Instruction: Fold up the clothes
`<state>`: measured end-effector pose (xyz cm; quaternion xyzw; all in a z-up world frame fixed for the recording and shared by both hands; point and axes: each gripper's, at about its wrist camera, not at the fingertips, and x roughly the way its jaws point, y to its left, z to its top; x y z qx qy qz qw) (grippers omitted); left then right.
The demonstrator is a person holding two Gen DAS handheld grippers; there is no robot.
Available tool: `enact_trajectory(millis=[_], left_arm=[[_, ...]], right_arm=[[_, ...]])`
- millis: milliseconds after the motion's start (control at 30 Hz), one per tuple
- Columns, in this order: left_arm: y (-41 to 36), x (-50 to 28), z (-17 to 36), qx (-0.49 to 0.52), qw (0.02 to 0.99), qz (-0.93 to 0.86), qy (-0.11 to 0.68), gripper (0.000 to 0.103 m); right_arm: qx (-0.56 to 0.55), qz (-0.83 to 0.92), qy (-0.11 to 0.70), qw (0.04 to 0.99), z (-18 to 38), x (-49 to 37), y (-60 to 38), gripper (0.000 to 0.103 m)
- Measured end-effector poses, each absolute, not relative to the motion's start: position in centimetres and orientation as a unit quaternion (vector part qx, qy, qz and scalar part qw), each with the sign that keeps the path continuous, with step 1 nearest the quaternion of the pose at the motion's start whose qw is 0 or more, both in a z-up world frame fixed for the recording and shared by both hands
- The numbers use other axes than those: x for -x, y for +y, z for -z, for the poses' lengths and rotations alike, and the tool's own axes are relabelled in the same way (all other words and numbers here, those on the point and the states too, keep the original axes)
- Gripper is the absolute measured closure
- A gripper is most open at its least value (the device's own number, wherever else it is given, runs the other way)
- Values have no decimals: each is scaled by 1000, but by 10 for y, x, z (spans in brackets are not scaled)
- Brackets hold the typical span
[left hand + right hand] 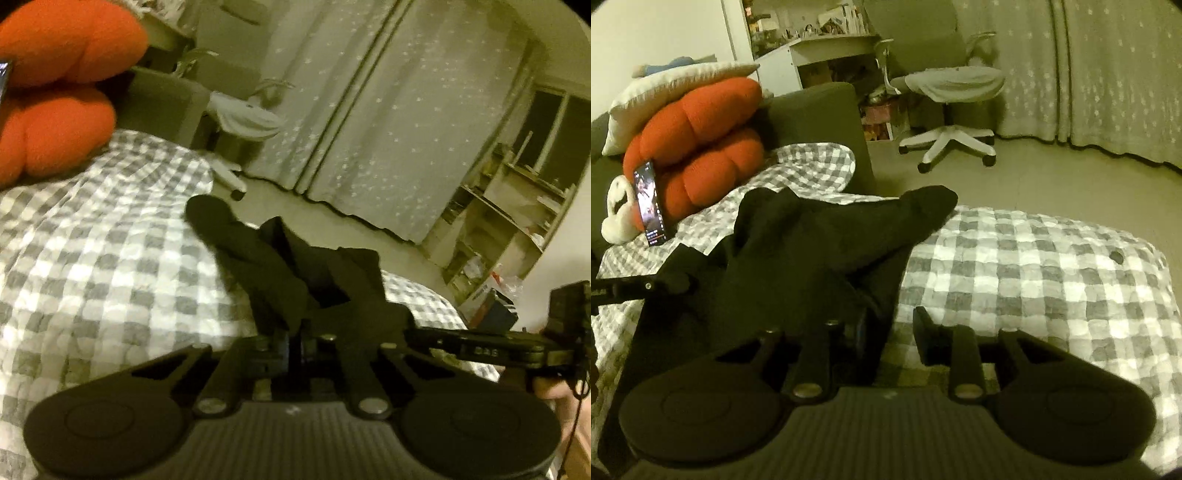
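Where its two fingers meet at the middle of the left wrist view, the left gripper (pixel 295 328) is pressed together on the near end of a black garment (pixel 258 254), which rises from the pinch in dark folds and runs away over the bed (pixel 110 258). The same garment (pixel 820 236) fills the left half of the right wrist view, draped over the right gripper's (pixel 890 332) left finger and stretching a long limb up and to the right, its rounded end lying near the bed's (pixel 1034 288) far edge. The right gripper's jaws stand partly apart with checked cloth showing in the gap; the right finger (pixel 929 332) is bare, and whether the left one presses the garment cannot be told, since the fabric hides it. The bed wears a grey-and-white checked cover. An orange cushion (pixel 698 147) sits at the head of it, a lit phone (pixel 650 203) leaning upright against it and a pale pillow (pixel 672 92) stacked on top. Beyond the bed, a white swivel chair (pixel 953 110) stands on the floor before star-dotted curtains (pixel 1108 74). In the left wrist view, open shelves (pixel 506 214) crowd the right wall, and the right gripper (pixel 487 350) reaches in from that side, just beside the left.
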<state>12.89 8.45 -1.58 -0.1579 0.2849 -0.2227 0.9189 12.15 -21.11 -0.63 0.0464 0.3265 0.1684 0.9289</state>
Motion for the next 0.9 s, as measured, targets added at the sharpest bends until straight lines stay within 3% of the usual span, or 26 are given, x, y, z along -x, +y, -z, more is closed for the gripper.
enact_trajectory(millis=[33, 67, 233, 600, 900], left_arm=[[85, -127, 13, 161, 919, 229, 279, 99], [86, -124, 9, 164, 918, 236, 272, 99], [84, -106, -7, 118, 929, 244, 253, 99], [95, -79, -17, 146, 881, 398, 210, 99], [63, -19, -12, -16, 769, 596, 228, 99]], right_arm=[[-47, -175, 320, 930, 5, -121, -211, 91], [-48, -182, 314, 931, 3, -120, -211, 98], [-22, -182, 300, 936, -4, -110, -213, 98], [1, -293, 213, 932, -41, -58, -225, 98], [57, -400, 301, 864, -28, -15, -253, 98]])
